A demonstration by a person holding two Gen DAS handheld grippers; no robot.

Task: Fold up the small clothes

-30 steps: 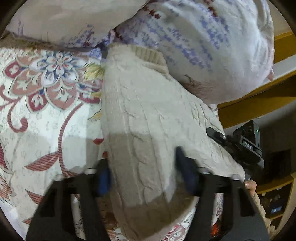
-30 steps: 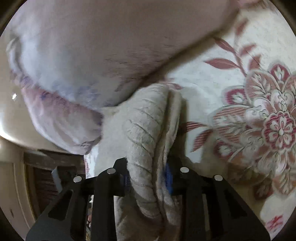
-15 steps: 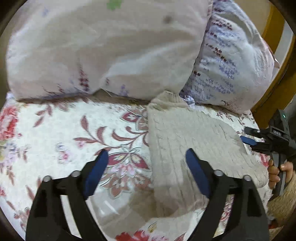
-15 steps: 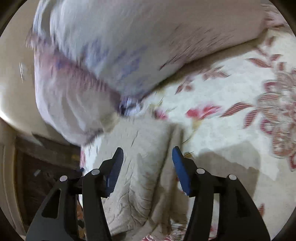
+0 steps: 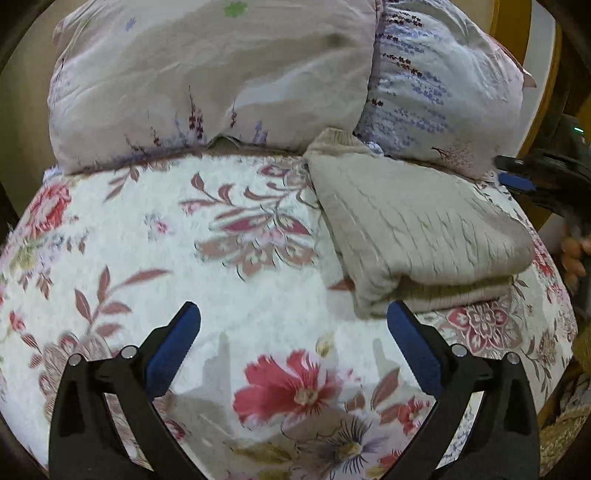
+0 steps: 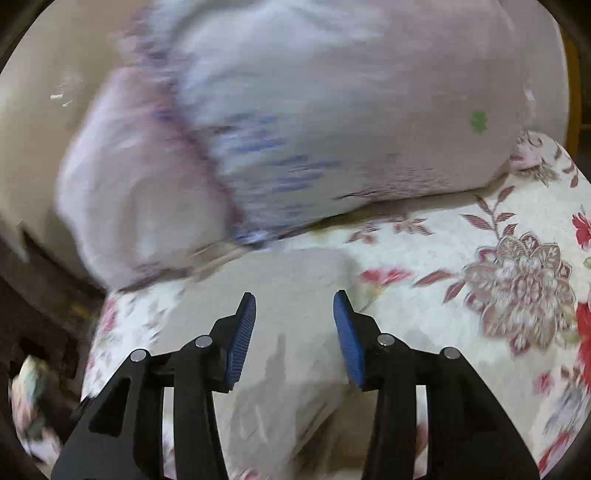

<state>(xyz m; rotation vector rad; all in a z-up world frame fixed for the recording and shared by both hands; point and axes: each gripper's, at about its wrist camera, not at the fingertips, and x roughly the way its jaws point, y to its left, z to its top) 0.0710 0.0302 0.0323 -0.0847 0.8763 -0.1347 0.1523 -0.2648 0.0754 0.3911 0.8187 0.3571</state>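
A beige cable-knit sweater (image 5: pixel 413 229) lies folded on the floral bedspread (image 5: pixel 184 258), at the right of the left wrist view, with its collar against the pillows. My left gripper (image 5: pixel 293 317) is open and empty, above the bedspread, just left of and short of the sweater's near corner. My right gripper (image 6: pixel 294 306) is open and empty above the sweater (image 6: pixel 295 354), which fills the blurred lower middle of the right wrist view. The right gripper also shows in the left wrist view (image 5: pixel 535 177), at the far right edge beyond the sweater.
Two large floral pillows (image 5: pixel 207 81) (image 5: pixel 443 92) lean at the head of the bed behind the sweater. A yellow wooden bed frame (image 5: pixel 506 26) rises at the right. The bed's right edge drops off next to the sweater. Bare bedspread (image 6: pixel 498 277) stretches left of the sweater.
Both grippers have let go of the sweater and pulled back from it. The right one was shut on a fold a second ago and is now open. The sweater lies folded.
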